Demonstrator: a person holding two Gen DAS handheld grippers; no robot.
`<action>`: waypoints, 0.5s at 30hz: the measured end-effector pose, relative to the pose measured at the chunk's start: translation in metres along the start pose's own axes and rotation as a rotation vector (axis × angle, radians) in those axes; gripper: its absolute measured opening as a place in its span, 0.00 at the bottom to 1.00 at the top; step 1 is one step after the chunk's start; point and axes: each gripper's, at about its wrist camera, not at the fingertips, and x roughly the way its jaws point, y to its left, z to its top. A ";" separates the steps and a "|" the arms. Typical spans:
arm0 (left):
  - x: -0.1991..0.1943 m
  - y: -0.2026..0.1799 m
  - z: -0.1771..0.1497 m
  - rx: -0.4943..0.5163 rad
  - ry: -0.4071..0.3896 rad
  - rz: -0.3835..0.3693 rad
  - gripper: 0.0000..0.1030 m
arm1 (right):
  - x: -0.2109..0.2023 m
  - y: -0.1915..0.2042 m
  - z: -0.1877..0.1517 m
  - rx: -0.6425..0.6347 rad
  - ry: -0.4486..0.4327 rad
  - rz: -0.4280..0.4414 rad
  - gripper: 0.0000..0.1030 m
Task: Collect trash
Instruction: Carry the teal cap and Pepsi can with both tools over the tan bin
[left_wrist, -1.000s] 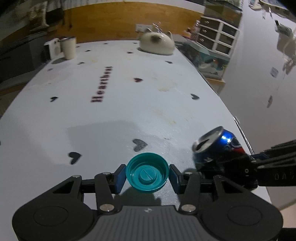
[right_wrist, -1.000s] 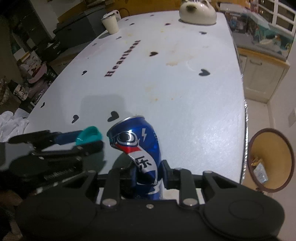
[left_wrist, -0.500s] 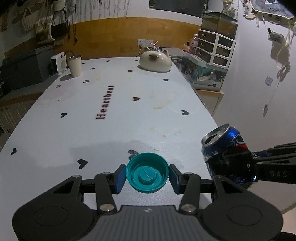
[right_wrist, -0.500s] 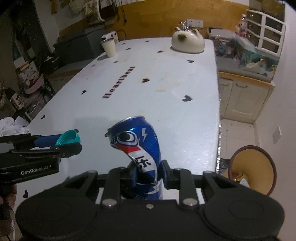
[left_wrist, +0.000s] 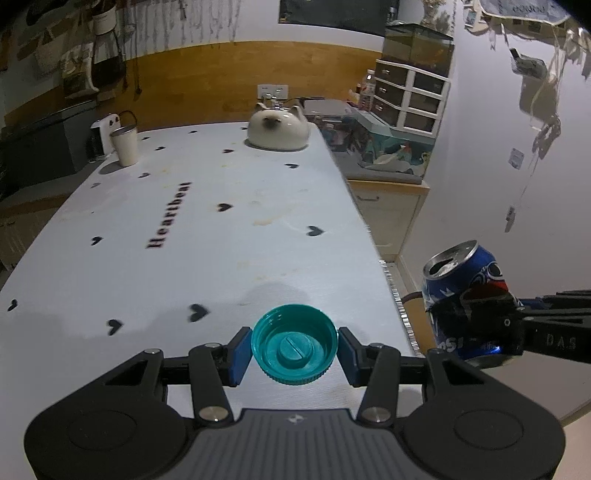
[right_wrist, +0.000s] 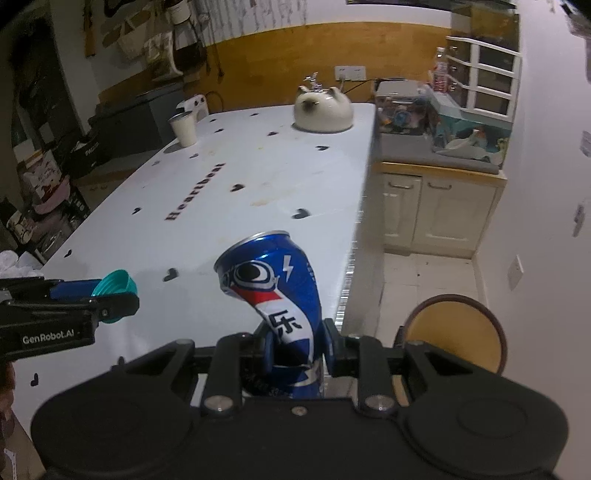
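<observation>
My left gripper (left_wrist: 294, 349) is shut on a teal bottle cap (left_wrist: 294, 345), hollow side up, held above the near part of the white table (left_wrist: 207, 236). The cap (right_wrist: 115, 283) and the left gripper (right_wrist: 92, 295) also show side-on at the left of the right wrist view. My right gripper (right_wrist: 297, 350) is shut on a dented blue soda can (right_wrist: 275, 295), squeezed at its waist and lifted near the table's right edge. In the left wrist view the can (left_wrist: 461, 291) hangs past that edge, with the right gripper (left_wrist: 491, 317) around it.
On the floor to the right of the table stands a round brown bin (right_wrist: 456, 332). A cat-shaped white pot (left_wrist: 277, 130) and a white cup (left_wrist: 125, 144) sit at the table's far end. Cabinets (right_wrist: 436, 210) and a wall line the right side.
Both grippers have risen and drawn back with their loads, so more of the room shows. The can has moved out past the table's right edge, nearer the bin.
</observation>
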 end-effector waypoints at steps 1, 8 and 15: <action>0.002 -0.008 0.002 0.003 0.000 -0.002 0.49 | -0.002 -0.008 0.000 0.003 -0.003 -0.005 0.26; 0.024 -0.066 0.019 0.014 0.005 -0.021 0.49 | -0.008 -0.071 0.004 0.022 -0.010 -0.026 0.26; 0.054 -0.117 0.035 0.008 0.022 -0.037 0.49 | -0.002 -0.134 0.010 0.036 0.006 -0.041 0.26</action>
